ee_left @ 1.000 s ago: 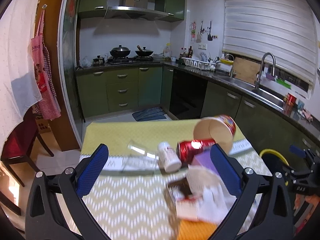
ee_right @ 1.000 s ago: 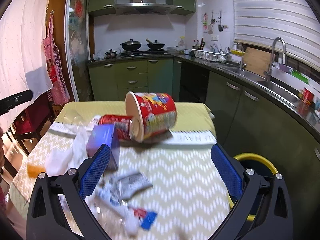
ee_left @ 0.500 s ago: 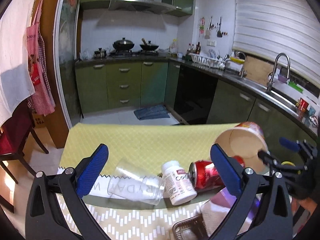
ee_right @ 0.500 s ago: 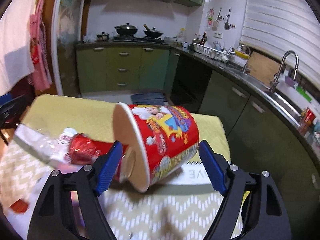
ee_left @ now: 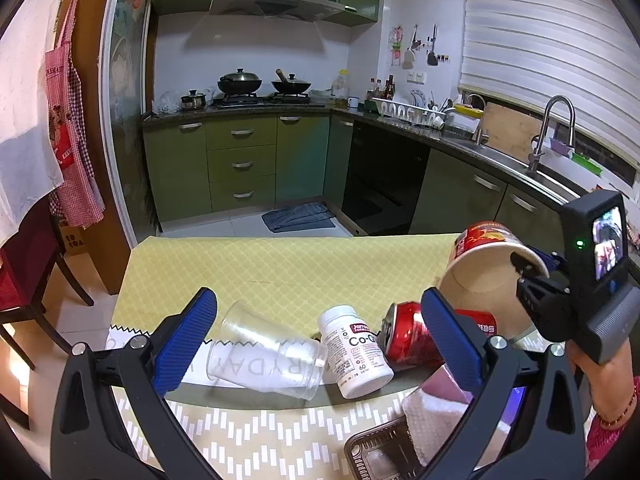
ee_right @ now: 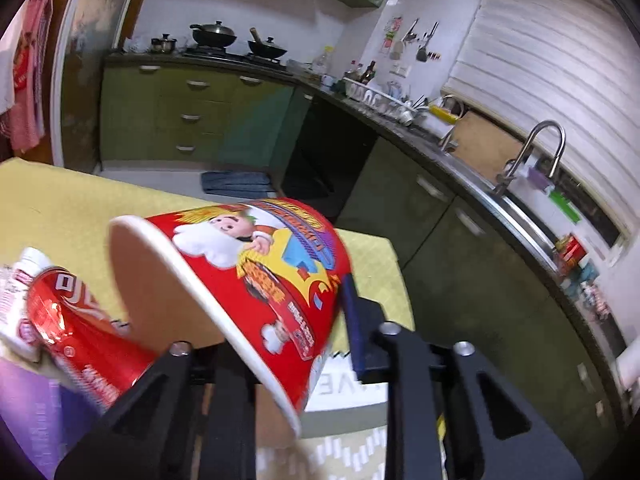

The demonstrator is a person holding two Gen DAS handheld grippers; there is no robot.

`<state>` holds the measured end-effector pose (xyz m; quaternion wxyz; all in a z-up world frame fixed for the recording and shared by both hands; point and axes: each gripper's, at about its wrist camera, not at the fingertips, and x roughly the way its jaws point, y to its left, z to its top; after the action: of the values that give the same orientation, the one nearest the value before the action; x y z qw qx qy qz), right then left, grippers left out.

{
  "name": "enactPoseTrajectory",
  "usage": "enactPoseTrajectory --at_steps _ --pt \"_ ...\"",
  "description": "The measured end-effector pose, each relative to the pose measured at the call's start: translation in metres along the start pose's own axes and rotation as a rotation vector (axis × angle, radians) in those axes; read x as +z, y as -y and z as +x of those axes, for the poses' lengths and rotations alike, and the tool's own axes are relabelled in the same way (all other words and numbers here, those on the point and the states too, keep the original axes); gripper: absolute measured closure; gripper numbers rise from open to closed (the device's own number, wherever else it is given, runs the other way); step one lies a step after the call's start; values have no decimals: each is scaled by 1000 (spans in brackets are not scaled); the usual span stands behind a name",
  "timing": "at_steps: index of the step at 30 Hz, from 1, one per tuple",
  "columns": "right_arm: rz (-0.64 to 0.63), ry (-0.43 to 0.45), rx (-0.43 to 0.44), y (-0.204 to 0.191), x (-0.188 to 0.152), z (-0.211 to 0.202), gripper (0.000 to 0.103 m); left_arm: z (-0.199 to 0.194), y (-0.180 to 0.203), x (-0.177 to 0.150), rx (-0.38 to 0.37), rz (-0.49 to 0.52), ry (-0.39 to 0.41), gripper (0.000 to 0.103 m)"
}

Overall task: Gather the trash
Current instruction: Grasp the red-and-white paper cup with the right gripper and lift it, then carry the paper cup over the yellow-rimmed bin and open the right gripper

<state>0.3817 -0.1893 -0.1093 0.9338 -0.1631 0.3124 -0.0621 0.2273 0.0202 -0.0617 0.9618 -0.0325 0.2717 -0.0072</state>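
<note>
Red noodle cup [ee_right: 256,280] caught in the right gripper [ee_right: 280,344] above the yellow tablecloth [ee_left: 280,264].
Its jaws were closing, pinching the cup's wall, one finger inside the tilted mouth. Left gripper [ee_left: 320,332] stood spread wide over a clear plastic cup [ee_left: 264,356], white pill bottle [ee_left: 354,350] and red can [ee_left: 412,338] lying side by side.

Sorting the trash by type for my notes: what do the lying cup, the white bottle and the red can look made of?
Lying cup: clear thin plastic; the cloth shows through it. White bottle: opaque plastic, probably, with a printed label. Red can: metal, likely aluminium, with a glossy, dented wall and silvery rim.
</note>
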Motion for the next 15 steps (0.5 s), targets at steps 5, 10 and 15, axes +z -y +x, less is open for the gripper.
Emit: enactPoseTrajectory --at_steps 5,10,15 --pt "32 -47 34 15 4 20 101 -2 -1 1 -6 2 8 6" --pt "100 -97 105 38 15 39 101 -3 -2 1 -12 0 14 6" --pt "208 -141 264 76 23 33 101 -3 -1 0 -20 3 12 6"
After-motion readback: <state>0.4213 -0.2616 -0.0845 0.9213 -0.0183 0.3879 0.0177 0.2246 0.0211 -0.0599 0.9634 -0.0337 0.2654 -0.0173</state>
